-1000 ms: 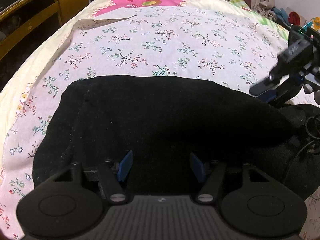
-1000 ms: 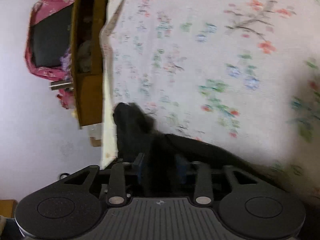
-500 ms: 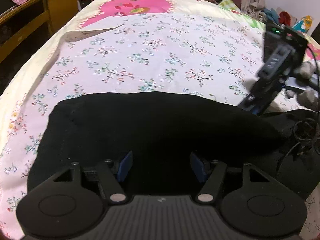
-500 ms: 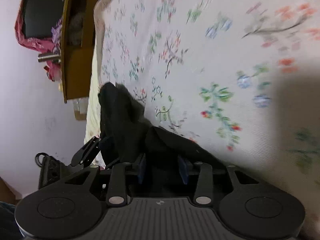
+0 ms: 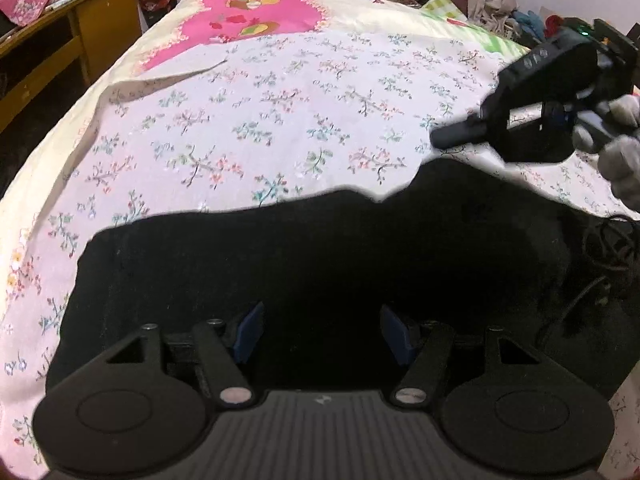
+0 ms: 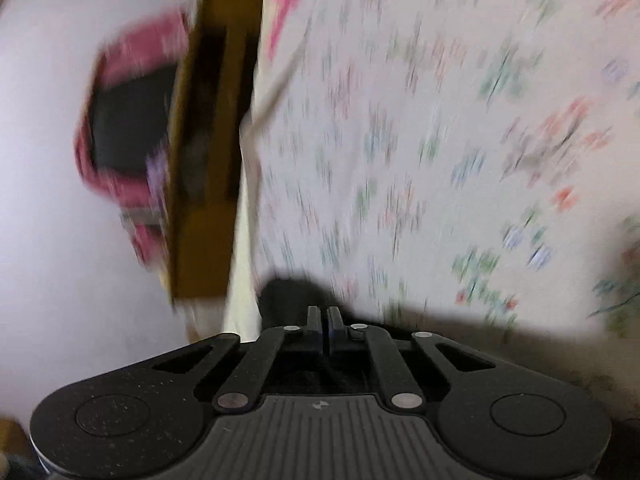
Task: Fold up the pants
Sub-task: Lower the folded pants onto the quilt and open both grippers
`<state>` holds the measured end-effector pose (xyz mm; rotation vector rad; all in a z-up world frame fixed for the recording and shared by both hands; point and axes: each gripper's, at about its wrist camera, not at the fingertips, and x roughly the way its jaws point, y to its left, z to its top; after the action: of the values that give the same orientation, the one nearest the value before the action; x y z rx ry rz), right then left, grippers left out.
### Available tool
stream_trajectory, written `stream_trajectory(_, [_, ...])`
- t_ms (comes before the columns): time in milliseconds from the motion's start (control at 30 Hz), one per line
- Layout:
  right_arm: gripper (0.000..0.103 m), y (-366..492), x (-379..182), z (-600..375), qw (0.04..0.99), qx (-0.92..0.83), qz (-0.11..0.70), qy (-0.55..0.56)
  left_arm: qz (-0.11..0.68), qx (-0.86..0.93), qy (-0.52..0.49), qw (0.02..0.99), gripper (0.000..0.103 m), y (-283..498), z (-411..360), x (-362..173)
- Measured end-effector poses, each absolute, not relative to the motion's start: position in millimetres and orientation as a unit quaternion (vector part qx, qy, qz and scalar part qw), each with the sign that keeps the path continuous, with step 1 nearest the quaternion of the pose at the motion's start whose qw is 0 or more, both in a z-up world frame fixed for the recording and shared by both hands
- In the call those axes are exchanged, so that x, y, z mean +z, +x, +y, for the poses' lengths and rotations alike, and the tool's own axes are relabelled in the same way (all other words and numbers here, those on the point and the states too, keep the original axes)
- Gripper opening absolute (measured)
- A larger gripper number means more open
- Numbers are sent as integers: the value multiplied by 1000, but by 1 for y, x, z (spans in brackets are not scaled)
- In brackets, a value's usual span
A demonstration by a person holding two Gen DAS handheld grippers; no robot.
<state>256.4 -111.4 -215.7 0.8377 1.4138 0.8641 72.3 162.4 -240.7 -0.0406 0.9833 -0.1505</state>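
Note:
Black pants (image 5: 320,256) lie folded across the near end of a floral bedsheet (image 5: 280,120). My left gripper (image 5: 322,332) hovers over their near part, blue pads wide apart with nothing pinched. My right gripper (image 5: 440,138), held by a gloved hand (image 5: 616,160), comes in from the right. Its tips meet the pants' far edge, which rises in a small peak toward them. In the blurred right wrist view the right gripper (image 6: 324,316) has its jaws together, with black cloth (image 6: 288,292) just past the tips.
A wooden shelf unit (image 5: 60,60) stands along the bed's left side. A pink printed cloth (image 5: 248,16) covers the far end of the bed. Clothes are piled at the back right (image 5: 532,20). A black cable (image 5: 600,248) runs over the pants at the right.
The right gripper's jaws went from apart around the black cloth to together, and it rose. The pants' far right edge now lifts into a peak. The left gripper stays open.

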Motion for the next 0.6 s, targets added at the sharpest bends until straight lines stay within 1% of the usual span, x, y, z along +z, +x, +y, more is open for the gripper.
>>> stream_trajectory(67, [0, 266, -213, -131, 633, 339, 567, 403, 470, -76, -12, 880, 73, 77, 158, -239])
stream_trajectory(100, [0, 272, -215, -137, 647, 319, 561, 406, 475, -75, -5, 877, 73, 80, 155, -241])
stream_trajectory(167, [0, 275, -213, -140, 674, 297, 563, 374, 471, -70, 13, 879, 72, 82, 149, -239])
stream_trajectory(233, [0, 263, -202, -132, 667, 334, 566, 351, 461, -76, 5, 884, 73, 81, 146, -232])
stream_trajectory(300, [0, 237, -186, -118, 678, 360, 576, 279, 458, -75, -6, 886, 73, 82, 142, -227])
stream_trajectory(367, [0, 211, -181, -117, 702, 346, 586, 210, 456, -85, -7, 886, 73, 84, 132, -222])
stream_trajectory(400, [0, 202, -182, -123, 705, 333, 593, 200, 456, -92, -4, 885, 73, 84, 124, -220])
stream_trajectory(500, [0, 180, -181, -161, 716, 290, 595, 223, 453, -115, 16, 884, 73, 86, 100, -215])
stream_trajectory(567, [0, 164, -168, -183, 743, 269, 582, 191, 456, -130, 17, 880, 73, 88, 83, -212])
stream_trajectory(600, [2, 156, -164, -193, 750, 263, 579, 186, 459, -138, 15, 877, 73, 89, 72, -211])
